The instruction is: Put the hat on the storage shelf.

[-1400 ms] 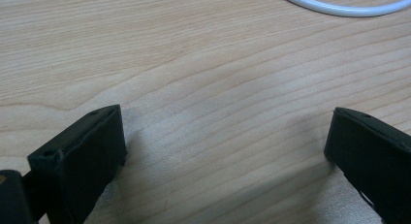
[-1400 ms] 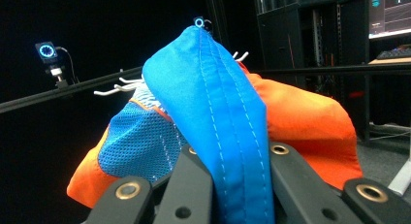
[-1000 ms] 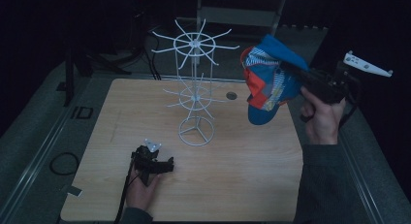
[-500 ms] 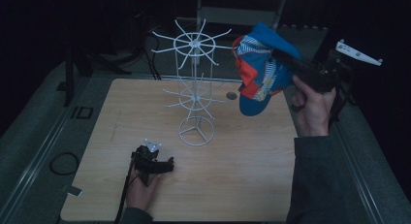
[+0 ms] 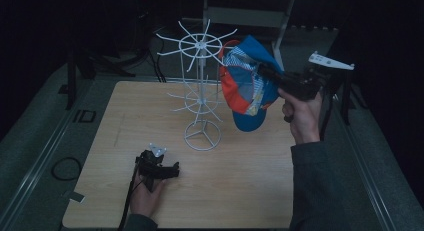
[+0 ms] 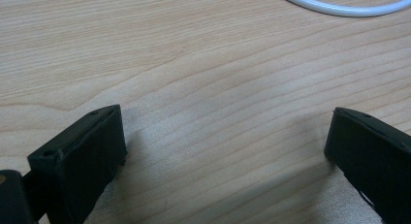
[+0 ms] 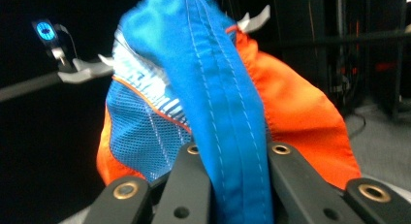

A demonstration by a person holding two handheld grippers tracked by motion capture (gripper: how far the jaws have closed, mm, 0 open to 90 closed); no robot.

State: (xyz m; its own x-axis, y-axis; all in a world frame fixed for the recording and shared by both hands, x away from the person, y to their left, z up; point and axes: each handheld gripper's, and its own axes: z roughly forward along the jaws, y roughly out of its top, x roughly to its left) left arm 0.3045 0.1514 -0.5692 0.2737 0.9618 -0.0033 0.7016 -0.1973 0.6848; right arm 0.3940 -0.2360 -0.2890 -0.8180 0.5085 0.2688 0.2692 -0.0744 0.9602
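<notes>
Blue-and-orange fabric cap (image 5: 247, 88) hung in the air above the right part of the table, and we held it pinched in the right gripper (image 5: 265, 72). In the right gripper view the cap's (image 7: 228, 103) blue stitched band ran straight down between the two black jaws, which were pressed together on it; the orange cloth billowed to one side of that band and the blue mesh lining to the other. From the high view, the cap's body drooped below and to the left of the jaws, its blue brim lowest, with our right hand (image 5: 300, 113) behind the gripper on the right side. The cap's left edge was just beside the outer prongs of the white wire spinner rack (image 5: 200, 91); we could not tell whether cloth and prong touched. In the right gripper view, pale prong tips showed close behind the cap.

The rack stood upright on its ring base near the middle of the light wooden table (image 5: 100, 141). Well apart from the cap, at the near left of the table, our left hand (image 5: 145, 198) rested with the left gripper (image 5: 172, 170) lying low on the wood. In the left gripper view its jaws stood wide apart over bare wood grain, holding nothing.
</notes>
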